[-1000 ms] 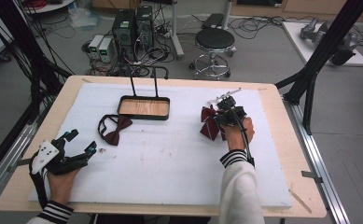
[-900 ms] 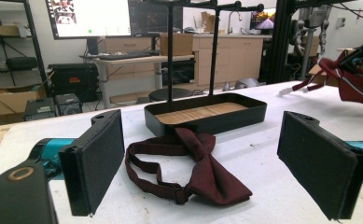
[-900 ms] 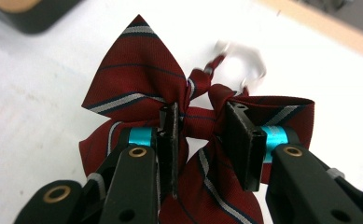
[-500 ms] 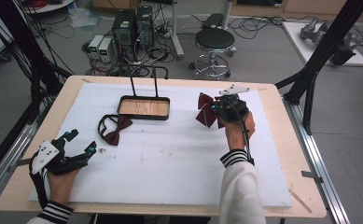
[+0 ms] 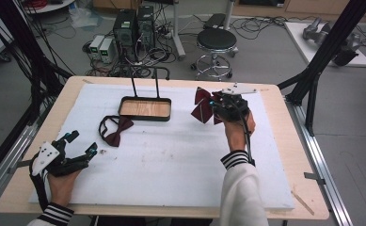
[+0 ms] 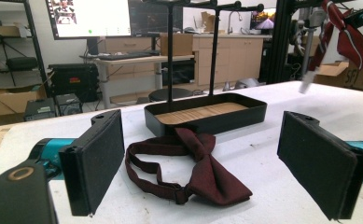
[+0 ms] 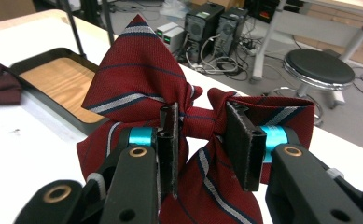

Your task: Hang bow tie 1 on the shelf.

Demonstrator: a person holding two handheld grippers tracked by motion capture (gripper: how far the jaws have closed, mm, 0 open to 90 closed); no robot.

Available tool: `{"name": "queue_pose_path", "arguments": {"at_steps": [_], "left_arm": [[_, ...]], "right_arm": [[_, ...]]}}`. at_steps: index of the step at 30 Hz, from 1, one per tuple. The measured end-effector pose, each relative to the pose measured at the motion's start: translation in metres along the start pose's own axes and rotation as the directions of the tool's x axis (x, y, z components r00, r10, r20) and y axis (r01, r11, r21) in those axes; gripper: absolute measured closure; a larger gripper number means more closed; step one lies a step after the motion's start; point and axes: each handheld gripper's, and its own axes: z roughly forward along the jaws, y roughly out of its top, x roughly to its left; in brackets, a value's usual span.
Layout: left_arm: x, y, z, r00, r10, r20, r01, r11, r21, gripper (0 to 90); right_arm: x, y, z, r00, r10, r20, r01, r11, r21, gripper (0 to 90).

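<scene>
While right claw (image 7: 200, 140) pinches striped bow tie (image 7: 137, 79) at knot only, lifted off surface (image 5: 180, 160), tie may slip; left claw (image 6: 216, 163) wide open, empty, maroon bow tie (image 6: 193, 168) just ahead.

table (image 5: 284, 141): wood, white mat (image 5: 171, 160) on top | on mat: black tray stand (image 5: 145, 109); dark red bow tie (image 5: 115, 132)

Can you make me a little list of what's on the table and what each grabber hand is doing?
table: white mat
stand: black tray with wooden floor, two posts
plain bow tie: dark red bow tie, lying on the mat in front of the tray
striped bow tie: striped bow tie, lifted up
left gripper: open, holding nothing
right gripper: pinching the striped bow tie at its knot
</scene>
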Motion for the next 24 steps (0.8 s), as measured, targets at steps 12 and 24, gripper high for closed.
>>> {"name": "queue_pose_path", "arguments": {"at_steps": [12,24], "left_arm": [[0.0,0.0,0.0,1.0,0.001,0.0,-0.001,1.0,-0.001,15.1],[0.001,0.0,0.0,1.0,-0.001,0.0,0.001,1.0,0.0,15.1]], "right_arm": [[0.02,0.031,0.007,0.9984,0.0,-0.057,-0.004,0.997,-0.075,67.0],[0.039,0.053,0.023,0.9943,-0.009,-0.106,-0.002,0.995,-0.1,67.0]]}}
